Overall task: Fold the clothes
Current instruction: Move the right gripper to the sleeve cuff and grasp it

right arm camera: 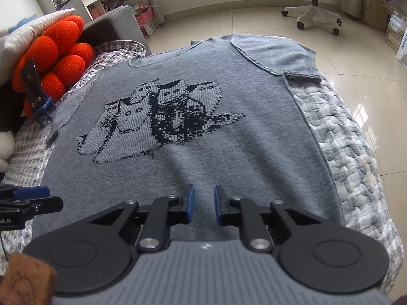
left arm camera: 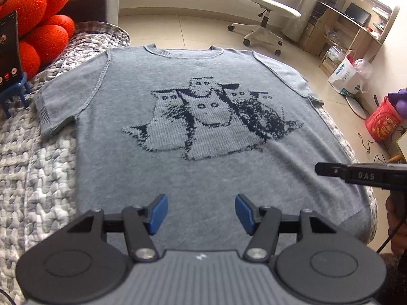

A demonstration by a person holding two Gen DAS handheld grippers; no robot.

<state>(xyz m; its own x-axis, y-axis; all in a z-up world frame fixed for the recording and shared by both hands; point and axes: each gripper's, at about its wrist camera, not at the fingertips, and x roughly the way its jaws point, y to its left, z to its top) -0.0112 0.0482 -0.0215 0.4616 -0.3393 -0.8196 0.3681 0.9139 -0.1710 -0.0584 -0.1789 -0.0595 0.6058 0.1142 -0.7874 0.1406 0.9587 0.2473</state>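
Observation:
A grey-blue short-sleeved knit top point(left arm camera: 122, 167) with a dark cat picture lies spread flat, face up, on a quilted grey-white bed cover point(left arm camera: 33, 178), collar at the far end. My left gripper point(left arm camera: 201, 214) hovers over the hem end, open, with only fabric beneath the blue pads. The right gripper point(right arm camera: 204, 204) hovers over the same end of the top point(right arm camera: 254, 152), its pads a narrow gap apart with nothing between them. From the left wrist view, the right gripper point(left arm camera: 330, 170) shows side-on at the right; in the right wrist view, the left gripper point(right arm camera: 33, 198) shows at the left edge.
Red plush cushions point(left arm camera: 38, 25) and a phone on a blue stand point(left arm camera: 9, 50) sit at the bed's far left. The bed's right edge point(right arm camera: 356, 152) drops to a tiled floor with a white office chair point(left arm camera: 267, 7), a desk, bags point(left arm camera: 348, 76) and cables.

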